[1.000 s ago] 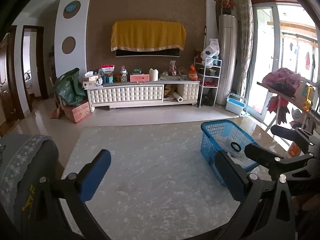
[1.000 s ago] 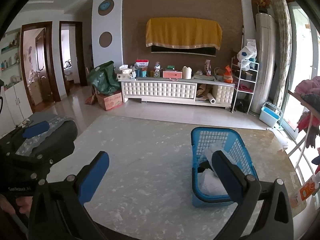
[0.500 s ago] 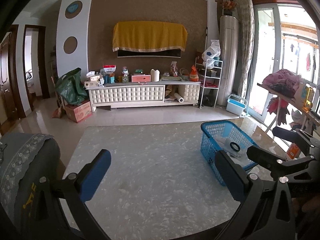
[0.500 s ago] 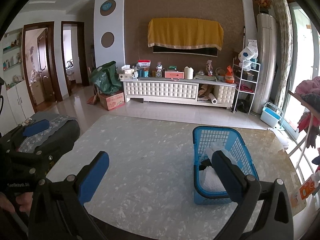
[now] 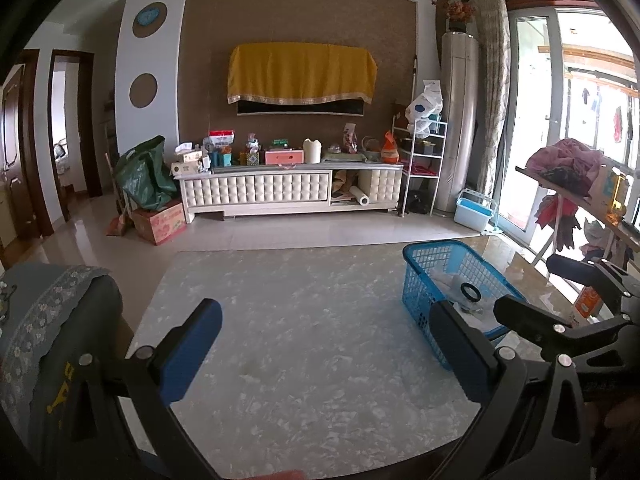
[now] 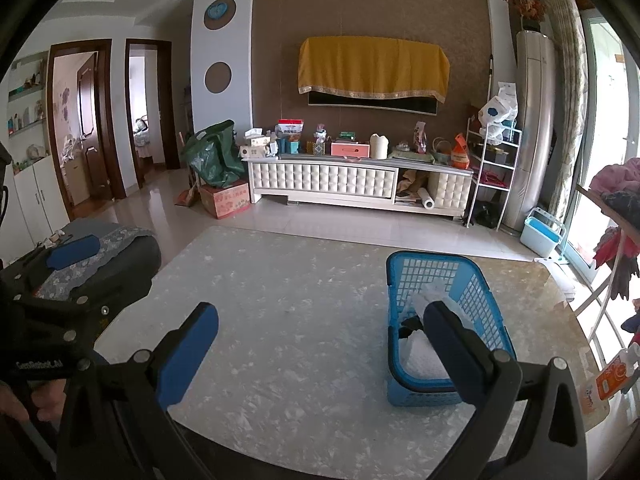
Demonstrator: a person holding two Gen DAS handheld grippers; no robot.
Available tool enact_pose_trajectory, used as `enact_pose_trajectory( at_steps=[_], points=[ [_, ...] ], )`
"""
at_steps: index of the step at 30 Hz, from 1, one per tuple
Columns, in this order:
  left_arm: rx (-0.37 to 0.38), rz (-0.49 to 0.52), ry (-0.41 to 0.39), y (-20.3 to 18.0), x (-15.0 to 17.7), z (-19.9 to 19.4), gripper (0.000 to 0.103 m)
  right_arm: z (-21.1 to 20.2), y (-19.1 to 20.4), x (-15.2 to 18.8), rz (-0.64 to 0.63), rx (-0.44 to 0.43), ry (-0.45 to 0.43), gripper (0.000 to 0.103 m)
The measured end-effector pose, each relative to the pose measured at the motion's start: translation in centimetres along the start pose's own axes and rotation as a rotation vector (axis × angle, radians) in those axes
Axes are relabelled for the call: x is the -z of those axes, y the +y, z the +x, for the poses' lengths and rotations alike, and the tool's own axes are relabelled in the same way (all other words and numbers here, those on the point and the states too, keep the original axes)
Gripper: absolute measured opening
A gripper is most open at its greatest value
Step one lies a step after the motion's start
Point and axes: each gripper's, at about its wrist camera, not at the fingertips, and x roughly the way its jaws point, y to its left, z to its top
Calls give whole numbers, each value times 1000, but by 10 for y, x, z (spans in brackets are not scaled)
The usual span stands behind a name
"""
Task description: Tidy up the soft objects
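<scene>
Left wrist view: the left gripper (image 5: pixel 324 350) hangs spread wide and empty over the marble table (image 5: pixel 304 320); its right finger hides part of the blue basket (image 5: pixel 424 284), whose pale contents and black ring (image 5: pixel 469 291) are hard to identify. Right wrist view: the right gripper (image 6: pixel 320 350), likewise gaping and empty, covers the basket's (image 6: pixel 472 276) contents, possibly white plastic-wrapped soft items (image 6: pixel 420 354).

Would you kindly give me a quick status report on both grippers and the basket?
Left gripper open, empty; right gripper open, empty. Blue basket on marble table, white soft items inside. Nothing between grippers and basket.
</scene>
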Motion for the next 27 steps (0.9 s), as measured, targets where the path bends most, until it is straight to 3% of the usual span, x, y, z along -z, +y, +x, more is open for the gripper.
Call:
enact_pose_trajectory(
  at_steps=[27],
  points=[
    [2, 13, -19, -4, 2, -7, 103, -9, 2, -4, -7, 7, 3, 103]
  ],
)
